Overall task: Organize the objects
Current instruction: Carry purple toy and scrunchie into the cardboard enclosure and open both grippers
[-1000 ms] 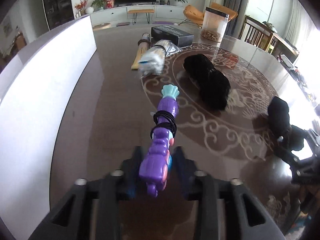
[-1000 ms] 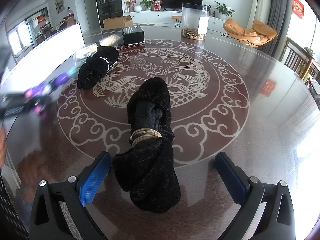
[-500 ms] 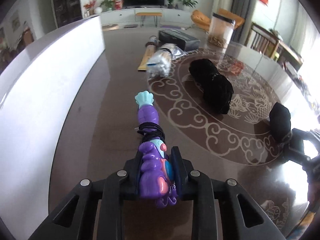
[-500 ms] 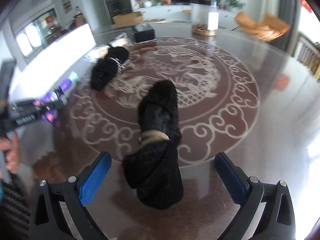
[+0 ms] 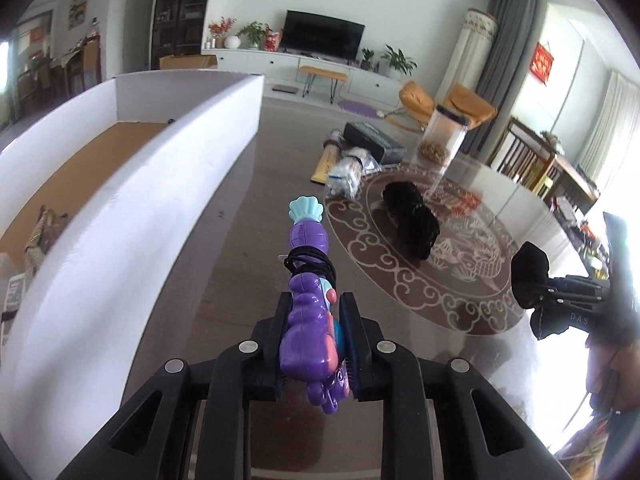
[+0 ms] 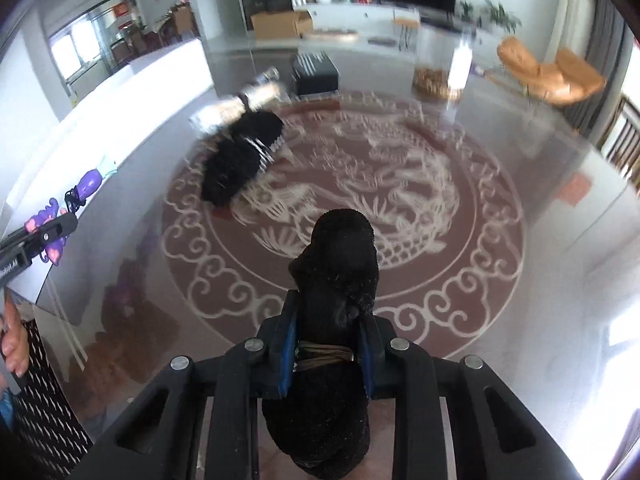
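Left claw (image 5: pixel 316 344) pinching purple toy (image 5: pixel 308 280) by its thick end, held above the counter (image 5: pixel 224 264); black cord wound round toy's middle; left of that claw, white box (image 5: pixel 120 184) with brown floor, a patterned cloth (image 5: pixel 40 236) lying inside. Right claw (image 6: pixel 328 350) clamped on black fabric bundle (image 6: pixel 340 264) at its tan band, lifted off the counter; ahead and left of it, second black bundle (image 6: pixel 240 156); far ahead, clear jar (image 5: pixel 442 140) holding brownish contents, dark box (image 6: pixel 316 72) beside wrapped packets.
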{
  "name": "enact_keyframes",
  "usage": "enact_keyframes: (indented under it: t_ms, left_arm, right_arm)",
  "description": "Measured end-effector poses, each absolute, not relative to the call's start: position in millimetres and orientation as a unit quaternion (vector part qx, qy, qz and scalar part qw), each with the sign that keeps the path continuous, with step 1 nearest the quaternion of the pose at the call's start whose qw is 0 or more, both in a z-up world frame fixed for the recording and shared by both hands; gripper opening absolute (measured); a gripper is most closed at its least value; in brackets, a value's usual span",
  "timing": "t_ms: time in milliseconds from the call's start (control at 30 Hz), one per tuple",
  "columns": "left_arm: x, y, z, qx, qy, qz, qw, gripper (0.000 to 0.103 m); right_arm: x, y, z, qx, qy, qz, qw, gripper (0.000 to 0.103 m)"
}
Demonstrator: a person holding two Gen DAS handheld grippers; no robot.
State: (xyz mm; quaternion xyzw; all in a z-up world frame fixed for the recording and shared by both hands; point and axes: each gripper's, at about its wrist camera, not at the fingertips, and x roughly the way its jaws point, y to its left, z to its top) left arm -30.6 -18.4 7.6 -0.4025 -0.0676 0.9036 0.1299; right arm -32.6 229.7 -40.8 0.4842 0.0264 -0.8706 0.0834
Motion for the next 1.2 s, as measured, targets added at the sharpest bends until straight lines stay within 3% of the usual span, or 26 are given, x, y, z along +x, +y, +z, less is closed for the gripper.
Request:
enact_keyframes:
  t_ms: [367, 567, 767, 833, 867, 900, 933, 1000, 1067, 1200]
  left_arm:
    - [-20, -138, 93, -0.340, -0.148, 0.928, 0.045, 0.022]
    - [-39, -209, 76, -0.380, -0.165, 0.908, -0.052, 0.022]
    - [-59, -218, 34, -0.454, -0.164, 0.872, -0.086, 0.024]
    - [-66, -219, 23, -0.482, -0.172, 0.855, -0.084, 0.040]
    - [-68, -220, 22, -0.488, -0.177, 0.851, -0.082, 0.064]
    - [-66, -221, 23, -0.486, -0.178, 0.852, -0.082, 0.077]
    - [-64, -221, 26, -0.479, -0.173, 0.857, -0.082, 0.082]
    - [-63, -216, 29, -0.473, -0.155, 0.862, -0.094, 0.098]
    - [-60, -209, 30, -0.468, -0.140, 0.867, -0.102, 0.101]
    - [-46, -197, 36, -0.436, -0.122, 0.885, -0.108, 0.101]
  right_arm:
    - [-61, 128, 49, 0.403, 0.011, -0.894, 0.197, 0.026]
    - [-114, -3, 90, 0.363, 0.007, -0.883, 0.298, 0.026]
    - [-165, -111, 63, 0.385, 0.043, -0.864, 0.321, 0.028]
    - [-181, -139, 41, 0.408, 0.059, -0.851, 0.325, 0.035]
    - [-186, -146, 32, 0.421, 0.062, -0.846, 0.321, 0.046]
    - [-192, -153, 20, 0.436, 0.066, -0.842, 0.312, 0.051]
    - [-196, -155, 13, 0.442, 0.066, -0.841, 0.306, 0.059]
    - [-196, -149, 6, 0.440, 0.055, -0.846, 0.295, 0.064]
    - [-193, -139, 7, 0.430, 0.040, -0.853, 0.293, 0.077]
    - [-162, -99, 22, 0.385, 0.036, -0.878, 0.281, 0.082]
